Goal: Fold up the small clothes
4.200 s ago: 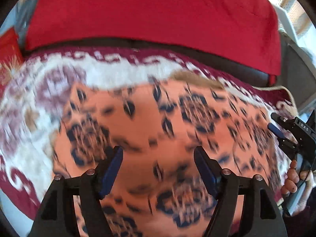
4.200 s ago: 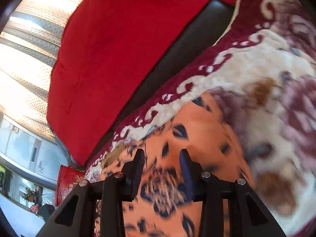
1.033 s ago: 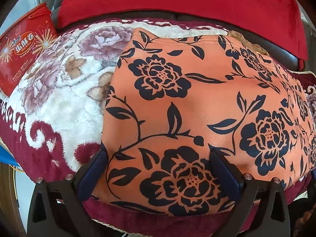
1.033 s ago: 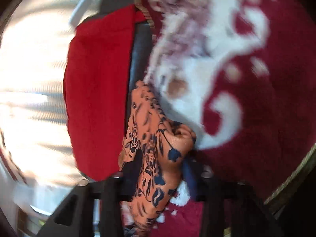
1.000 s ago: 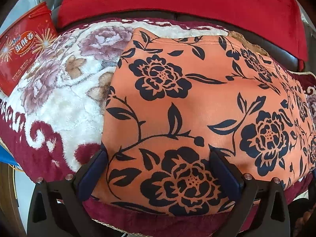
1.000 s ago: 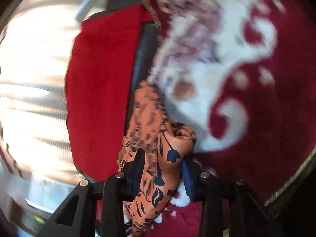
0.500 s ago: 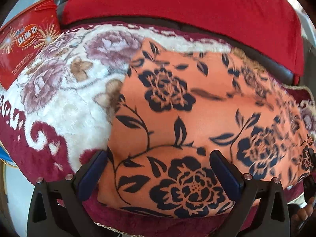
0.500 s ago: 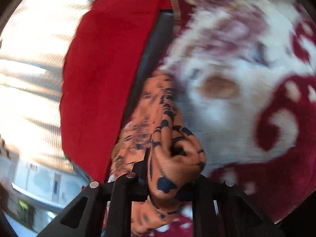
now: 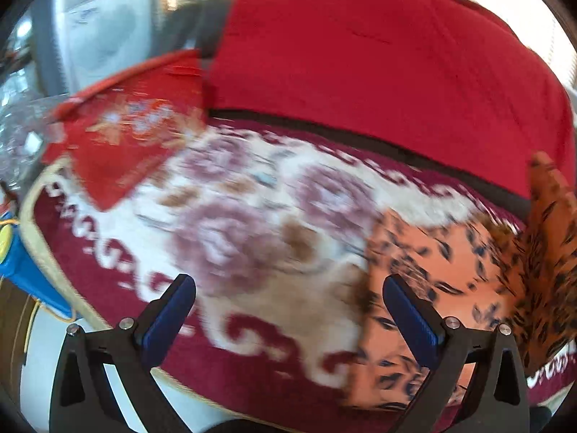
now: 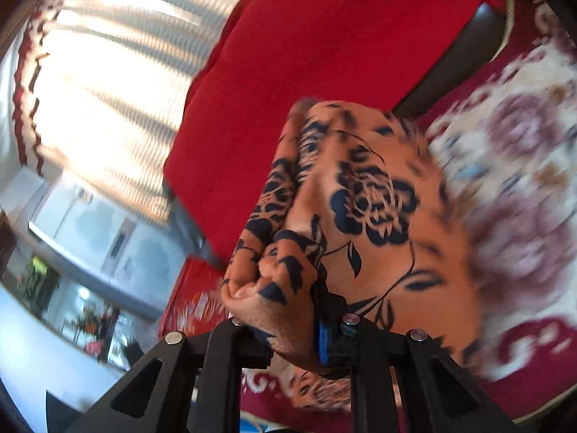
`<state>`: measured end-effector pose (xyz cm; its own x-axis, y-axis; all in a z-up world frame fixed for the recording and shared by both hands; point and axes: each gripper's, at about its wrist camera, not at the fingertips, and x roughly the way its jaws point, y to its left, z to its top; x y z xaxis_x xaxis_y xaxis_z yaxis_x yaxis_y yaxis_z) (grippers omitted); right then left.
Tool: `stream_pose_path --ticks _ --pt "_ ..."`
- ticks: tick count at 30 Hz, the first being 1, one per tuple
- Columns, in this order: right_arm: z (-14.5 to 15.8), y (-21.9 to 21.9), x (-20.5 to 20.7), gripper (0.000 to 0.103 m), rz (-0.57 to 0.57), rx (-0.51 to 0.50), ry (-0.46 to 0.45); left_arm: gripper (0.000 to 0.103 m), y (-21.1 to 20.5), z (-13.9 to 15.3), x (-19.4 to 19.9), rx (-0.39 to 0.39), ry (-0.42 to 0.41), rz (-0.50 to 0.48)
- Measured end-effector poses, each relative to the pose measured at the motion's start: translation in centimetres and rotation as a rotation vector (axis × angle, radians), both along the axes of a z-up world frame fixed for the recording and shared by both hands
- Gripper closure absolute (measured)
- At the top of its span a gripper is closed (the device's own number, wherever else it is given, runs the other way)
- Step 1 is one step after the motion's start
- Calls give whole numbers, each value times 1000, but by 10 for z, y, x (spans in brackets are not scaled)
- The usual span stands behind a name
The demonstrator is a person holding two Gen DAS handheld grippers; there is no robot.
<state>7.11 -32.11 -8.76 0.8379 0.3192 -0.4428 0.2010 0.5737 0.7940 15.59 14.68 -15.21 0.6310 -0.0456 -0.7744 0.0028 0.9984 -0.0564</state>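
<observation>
Right gripper pinching a bunched edge of the orange floral garment, lifted off the blanket. Soft, light, drapes; best held by edges. Left gripper spread, empty.

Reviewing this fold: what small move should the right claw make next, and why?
Probably carry the bunched edge across and lay it on the flat part. The right claw is shut on the garment, lifted off the blanket; the left claw is open, empty.

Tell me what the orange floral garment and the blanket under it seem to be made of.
Orange floral garment: likely soft knit or fleece, matte; it bunches in thick, rounded folds. Blanket: probably plush pile, with a fuzzy, slightly shiny surface and woven-look flowers. Motion blur leaves both uncertain.
</observation>
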Motion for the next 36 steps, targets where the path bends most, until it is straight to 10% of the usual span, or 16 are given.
stream_pose_path --ticks 7,13,17,19,23,32,36 --pt "-108 98 61 81 277 151 218 0 50 -11 0 -43 46 94" --pt "-114 97 53 80 379 161 182 0 40 -22 -4 -167 110 55" --pt "-90 70 31 19 368 169 134 0 11 -34 -3 -275 182 -58" --pt "-67 53 10 19 361 164 37 0 -1 -42 -3 -354 233 -104" --pt "-32 15 -9 31 276 112 -80 0 -33 -64 -2 -474 348 -178" --pt "-103 -17 5 95 135 98 166 1 -98 -103 -12 -402 439 -297" --pt "-106 -15 10 97 159 121 182 45 -108 -95 -18 -374 389 -320"
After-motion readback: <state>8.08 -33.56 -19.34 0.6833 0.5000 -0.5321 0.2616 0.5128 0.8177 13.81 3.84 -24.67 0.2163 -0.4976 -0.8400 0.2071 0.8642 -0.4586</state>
